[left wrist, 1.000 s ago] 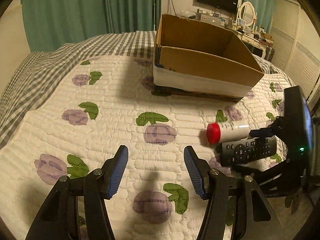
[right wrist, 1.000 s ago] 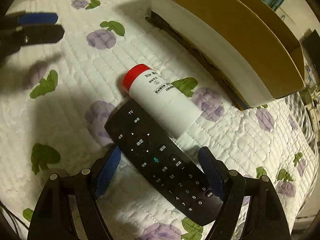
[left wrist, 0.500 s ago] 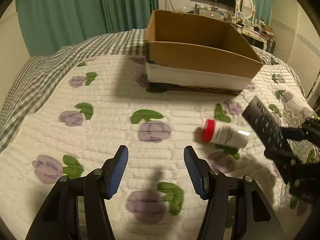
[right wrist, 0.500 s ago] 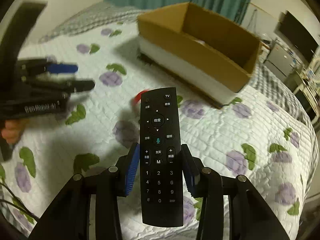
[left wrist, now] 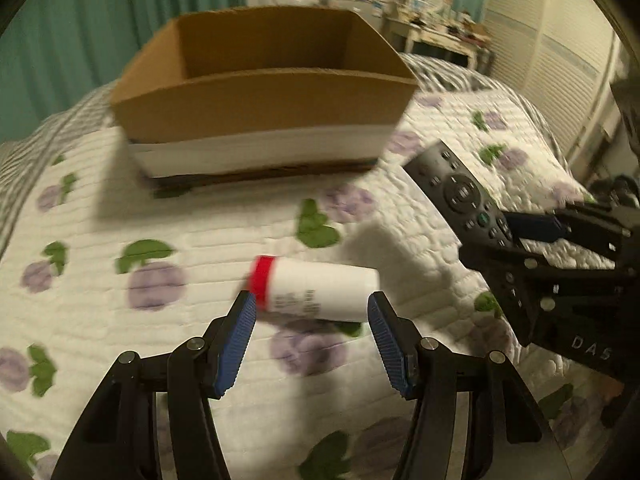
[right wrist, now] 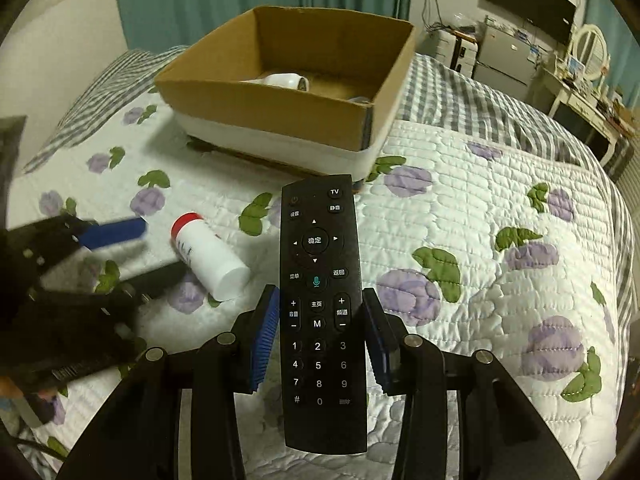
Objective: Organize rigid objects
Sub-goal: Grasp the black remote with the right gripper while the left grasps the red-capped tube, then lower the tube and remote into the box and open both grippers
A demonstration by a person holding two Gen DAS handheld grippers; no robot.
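My right gripper (right wrist: pixel 320 320) is shut on a black remote control (right wrist: pixel 318 280) and holds it above the quilt, pointing toward the cardboard box (right wrist: pixel 280 112). The remote also shows in the left wrist view (left wrist: pixel 460 192). A white bottle with a red cap (left wrist: pixel 316 290) lies on its side on the quilt. My left gripper (left wrist: pixel 312 320) is open, its blue pads on either side of the bottle's near edge, not touching it. The bottle shows in the right wrist view (right wrist: pixel 208 256), with the left gripper (right wrist: pixel 116 232) beside it. The box holds a white object (right wrist: pixel 284 80).
The box (left wrist: pixel 260 100) sits at the far side of the flowered quilt (right wrist: pixel 480 208). A checked blanket (right wrist: pixel 460 92) lies beyond it. A desk, fridge and TV stand at the back right. Green curtains hang behind.
My left gripper has moved forward and right, bringing the bottle between its open jaws. My right gripper has lifted the remote off the quilt and holds it higher, nearer the box.
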